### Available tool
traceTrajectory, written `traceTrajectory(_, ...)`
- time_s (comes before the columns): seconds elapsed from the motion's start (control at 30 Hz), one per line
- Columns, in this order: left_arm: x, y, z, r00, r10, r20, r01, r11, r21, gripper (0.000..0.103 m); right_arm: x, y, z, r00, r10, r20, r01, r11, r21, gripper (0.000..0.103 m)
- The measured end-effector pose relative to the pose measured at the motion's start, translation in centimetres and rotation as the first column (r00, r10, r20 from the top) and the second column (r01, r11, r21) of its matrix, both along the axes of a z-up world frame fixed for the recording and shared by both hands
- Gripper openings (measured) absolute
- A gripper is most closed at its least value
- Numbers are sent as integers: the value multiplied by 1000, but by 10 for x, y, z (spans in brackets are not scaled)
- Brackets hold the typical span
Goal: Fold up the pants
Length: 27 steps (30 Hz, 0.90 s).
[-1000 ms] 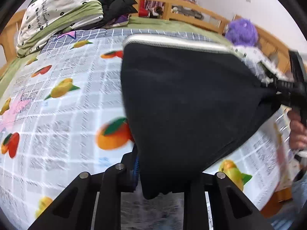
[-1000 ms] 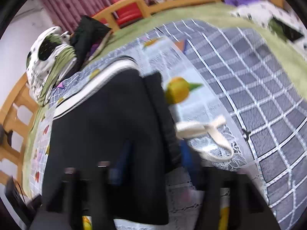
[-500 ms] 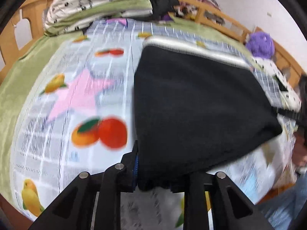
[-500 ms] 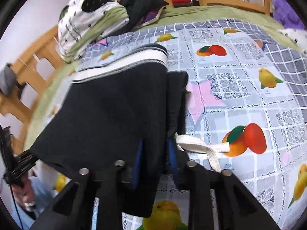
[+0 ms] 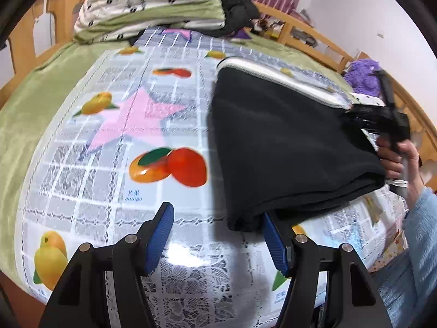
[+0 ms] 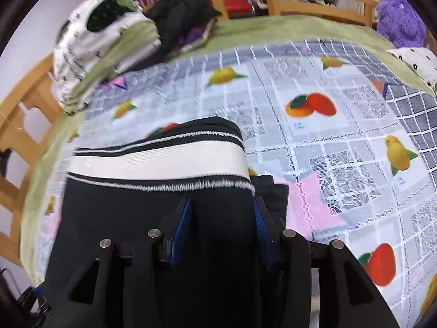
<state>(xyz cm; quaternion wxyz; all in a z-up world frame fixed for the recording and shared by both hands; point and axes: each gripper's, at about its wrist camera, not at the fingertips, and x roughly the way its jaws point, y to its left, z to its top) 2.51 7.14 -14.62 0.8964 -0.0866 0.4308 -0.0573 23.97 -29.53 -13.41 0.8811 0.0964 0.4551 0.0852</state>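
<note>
The black pants [image 5: 286, 142] lie folded on the fruit-print cloth [image 5: 136, 136], their white-striped waistband [image 6: 164, 161] on the far side. My left gripper [image 5: 215, 224] hangs just above the cloth with its jaws opening. Nothing is between its blue pads, and the near corner of the pants rests against the right finger [image 5: 273, 240]. My right gripper [image 6: 222, 213] sits over the pants [image 6: 153, 218] just short of the waistband. Its jaws are opening too, with black fabric still filling the gap between them. The left wrist view shows the right gripper [image 5: 379, 120] at the pants' right edge, in a hand [image 5: 396, 158].
A folded quilt stack [image 5: 147, 5] and dark clothes [image 5: 237, 8] lie at the head of the bed. A purple plush toy [image 6: 398, 19] sits by the wooden bed rail [image 6: 300, 2]. A blue sleeve [image 5: 420, 232] is at the near right edge.
Both grippers carried the pants sideways across the bed. The left jaws, shut on the near corner before, have spread wide and let it go. The right jaws have spread a little.
</note>
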Motion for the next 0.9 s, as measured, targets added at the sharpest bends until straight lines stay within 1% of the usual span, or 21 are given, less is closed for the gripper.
traceTrajectory(0.03, -3, -2, 1, 1000, -4, 11, 3, 1000, 10, 62, -3, 1, 3, 1000, 14, 20, -14, 1000, -11, 15)
traceTrajectory(0.07, -7, -5, 3, 1000, -16, 27, 15, 999, 29, 62, -9, -5, 14, 997, 26, 67, -28, 999, 26, 11)
traceTrajectory(0.1, -8, -7, 4, 999, -27, 33, 26, 999, 32, 62, -17, -20, 27, 993, 20, 113, -36, 990, 136, 11)
traceTrajectory(0.13, -10, -8, 5, 998, -39, 41, 38, 999, 30, 62, -27, -35, 38, 989, -9, 146, -24, 975, 223, 11)
traceTrajectory(0.17, -12, -8, 7, 998, -44, 55, 42, 999, 23, 62, -33, -39, 42, 987, -27, 159, -6, 980, 201, 11)
traceTrajectory(0.2, -13, -7, 9, 997, -48, 66, 47, 999, 14, 62, -35, -37, 40, 986, -29, 162, 8, 991, 131, 11)
traceTrajectory(0.23, -13, -7, 11, 996, -53, 75, 53, 999, 1, 62, -33, -32, 32, 990, -24, 140, 18, 999, 44, 11)
traceTrajectory(0.27, -14, -5, 13, 995, -55, 83, 57, 998, -19, 62, -28, -29, 12, 997, -30, 71, 32, 999, -27, 12)
traceTrajectory(0.3, -15, -3, 14, 995, -52, 88, 55, 998, -34, 62, -27, -33, -3, 998, -53, 34, 54, 998, -20, 13)
traceTrajectory(0.33, -16, -1, 15, 995, -37, 96, 41, 998, -41, 62, -27, -36, -7, 997, -71, 37, 71, 997, 6, 15)
traceTrajectory(0.37, -17, 2, 17, 994, -15, 108, 19, 999, -38, 62, -31, -41, -6, 995, -89, 44, 87, 995, 44, 19)
traceTrajectory(0.43, -16, 6, 21, 992, 18, 124, -12, 999, -47, 62, -38, -47, 2, 996, -93, 11, 92, 994, 64, 23)
traceTrajectory(0.47, -16, 8, 24, 991, 26, 133, -16, 997, -74, 62, -49, -51, 9, 994, -106, 16, 104, 992, 68, 23)
traceTrajectory(0.53, -9, 7, 30, 991, 21, 135, -5, 993, -121, 62, -71, -48, 22, 993, -103, 56, 100, 993, 58, 24)
traceTrajectory(0.6, -1, 0, 36, 992, 12, 123, 4, 992, -125, 62, -104, -39, 36, 993, -51, 107, 47, 998, 36, 24)
traceTrajectory(0.67, 12, -14, 46, 992, -13, 124, 27, 993, -116, 62, -132, -28, 43, 988, 5, 155, -8, 1000, 17, 24)
traceTrajectory(0.7, 21, -22, 51, 991, -34, 126, 48, 993, -110, 62, -139, -24, 44, 986, 16, 167, -20, 1000, 20, 24)
traceTrajectory(0.77, 36, -37, 51, 989, -76, 128, 90, 990, -105, 62, -154, -14, 34, 984, 62, 169, -66, 998, 16, 24)
traceTrajectory(0.83, 49, -53, 39, 993, -89, 79, 94, 994, -58, 62, -158, -3, 16, 985, 105, 138, -101, 994, -31, 24)
traceTrajectory(0.87, 52, -60, 27, 994, -98, 51, 99, 995, -22, 62, -158, 1, 4, 987, 116, 110, -108, 991, -76, 22)
traceTrajectory(0.9, 52, -64, 16, 995, -101, 25, 101, 995, 2, 62, -159, 5, -8, 985, 136, 106, -122, 984, -133, 22)
